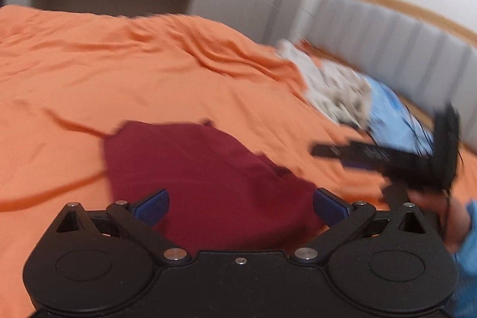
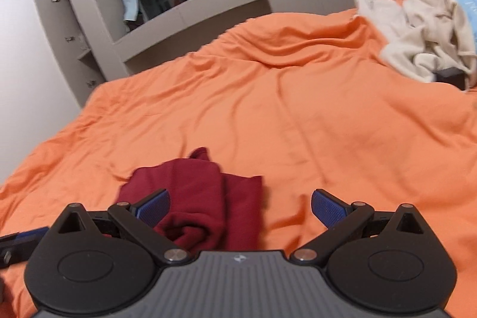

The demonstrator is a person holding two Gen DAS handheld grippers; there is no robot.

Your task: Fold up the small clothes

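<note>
Only from the right wrist, maroon garment [image 2: 205,198] looks folded.

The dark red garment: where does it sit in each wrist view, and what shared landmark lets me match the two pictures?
Left wrist view: the dark red garment lies low at centre on the orange bedcover, between the open left tongs.
Right wrist view: the garment lies low, left of centre, bunched, behind the left finger of the open right tongs.
Shared landmark: the cream clothes pile far right on the bed.
</note>
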